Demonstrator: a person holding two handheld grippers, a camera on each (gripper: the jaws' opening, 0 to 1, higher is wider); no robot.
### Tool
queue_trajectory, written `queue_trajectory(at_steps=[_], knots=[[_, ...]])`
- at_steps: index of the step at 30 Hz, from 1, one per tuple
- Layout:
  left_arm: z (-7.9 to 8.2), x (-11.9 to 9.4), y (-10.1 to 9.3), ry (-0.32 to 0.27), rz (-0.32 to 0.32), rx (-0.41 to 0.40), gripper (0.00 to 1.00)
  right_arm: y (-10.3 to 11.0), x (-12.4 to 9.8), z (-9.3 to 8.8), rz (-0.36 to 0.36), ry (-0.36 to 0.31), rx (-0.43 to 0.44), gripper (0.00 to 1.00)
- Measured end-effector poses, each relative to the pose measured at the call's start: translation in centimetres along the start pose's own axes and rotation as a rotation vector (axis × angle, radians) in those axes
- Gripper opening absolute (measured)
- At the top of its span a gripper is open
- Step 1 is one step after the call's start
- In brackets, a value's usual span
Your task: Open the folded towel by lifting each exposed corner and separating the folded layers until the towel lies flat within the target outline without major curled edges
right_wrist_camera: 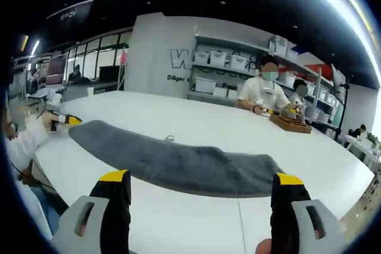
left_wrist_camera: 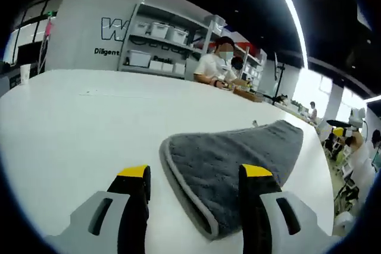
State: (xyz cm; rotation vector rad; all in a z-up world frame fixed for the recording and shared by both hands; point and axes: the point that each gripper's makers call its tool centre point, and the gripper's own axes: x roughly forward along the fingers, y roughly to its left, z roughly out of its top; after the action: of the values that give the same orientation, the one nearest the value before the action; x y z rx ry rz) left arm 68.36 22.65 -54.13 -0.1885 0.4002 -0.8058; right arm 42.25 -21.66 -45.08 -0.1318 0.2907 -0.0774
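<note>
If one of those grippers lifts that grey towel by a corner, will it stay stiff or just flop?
Most likely it flops: the towel lies limp and folded on the white table, following its surface. Its plush pile suggests it would drag rather than slide when pushed. The folded layers may peel apart as a corner rises.

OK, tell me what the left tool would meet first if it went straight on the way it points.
Probably the grey folded towel with pale piping: its near rounded corner lies between the open left tool tips on the white table. Height above it is unclear.
</note>
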Motion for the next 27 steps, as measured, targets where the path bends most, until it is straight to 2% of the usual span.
queue_trajectory(at_steps=[2, 4, 7, 13, 16, 18, 22, 27], knots=[[-0.1, 0.3, 0.1, 0.009, -0.005, 0.003, 0.42, -0.1, 0.0, -0.1, -0.007, 0.001, -0.004, 0.99], [-0.3, 0.7, -0.1, 0.038, -0.023, 0.060, 0.31, -0.1, 0.0, -0.3, -0.008, 0.003, -0.003, 0.99], [-0.9, 1.5, 0.3, 0.085, -0.002, 0.087, 0.30, -0.1, 0.0, -0.3, -0.010, 0.003, 0.000, 0.99], [-0.8, 1.7, 1.5, 0.121, 0.019, 0.159, 0.14, -0.2, 0.0, -0.4, -0.013, 0.004, 0.000, 0.98], [-0.9, 1.4, 1.7, 0.132, -0.025, 0.178, 0.06, -0.2, 0.1, -0.5, -0.011, 0.008, 0.000, 0.98], [-0.9, 0.9, 1.9, 0.134, -0.049, 0.162, 0.02, -0.1, 0.2, -0.5, -0.011, 0.010, 0.000, 0.98], [-0.7, -0.1, 2.9, 0.163, -0.020, 0.219, 0.02, 0.1, 0.7, -0.7, -0.006, 0.024, 0.001, 0.98], [-0.4, -2.2, 5.4, 0.184, 0.033, 0.256, 0.02, 0.5, 1.0, -0.5, 0.000, 0.033, -0.010, 0.98]])
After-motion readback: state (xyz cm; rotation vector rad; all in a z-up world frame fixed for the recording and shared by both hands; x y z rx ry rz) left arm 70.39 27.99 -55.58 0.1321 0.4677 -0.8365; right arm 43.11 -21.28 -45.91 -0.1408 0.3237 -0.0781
